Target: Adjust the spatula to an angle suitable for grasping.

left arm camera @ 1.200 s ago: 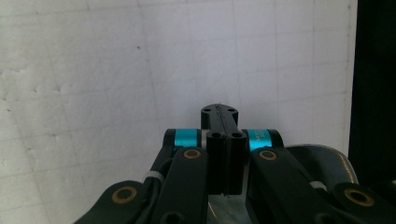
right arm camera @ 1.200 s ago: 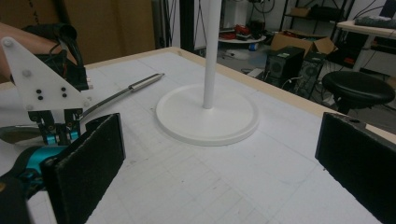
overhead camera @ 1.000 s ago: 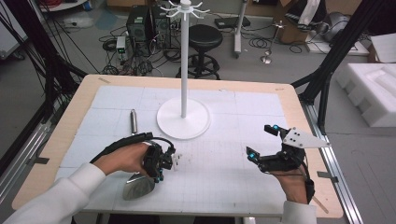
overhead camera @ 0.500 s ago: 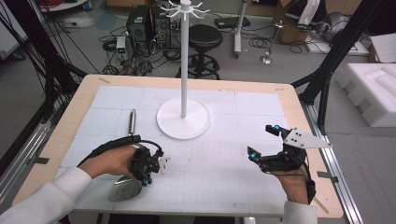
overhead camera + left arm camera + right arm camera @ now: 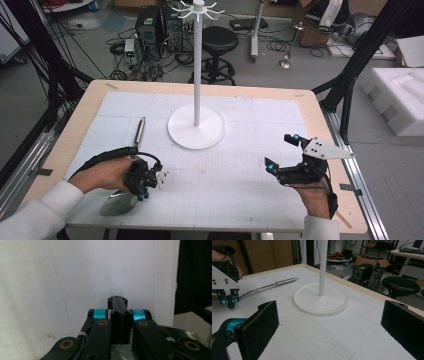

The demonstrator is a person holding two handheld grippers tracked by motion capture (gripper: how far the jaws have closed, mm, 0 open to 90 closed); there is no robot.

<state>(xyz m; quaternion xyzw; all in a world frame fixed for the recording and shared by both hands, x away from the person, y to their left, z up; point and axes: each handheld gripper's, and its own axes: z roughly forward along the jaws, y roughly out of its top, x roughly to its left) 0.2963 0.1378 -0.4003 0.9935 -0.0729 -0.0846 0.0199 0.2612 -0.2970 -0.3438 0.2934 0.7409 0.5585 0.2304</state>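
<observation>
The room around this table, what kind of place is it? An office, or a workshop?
Most likely a lab or technical workshop. Cables sprawl over the floor beside computer towers, black frame struts surround the table, and foam packing lies at the side.

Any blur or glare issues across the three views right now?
High view: even light, sharp, faint sheen on the ladle beside the left gripper. Left gripper view: mat washed out, nearly featureless, shut jaws slightly soft. Right gripper view: near pads blurred, white stand sharp, right gripper open.
</observation>
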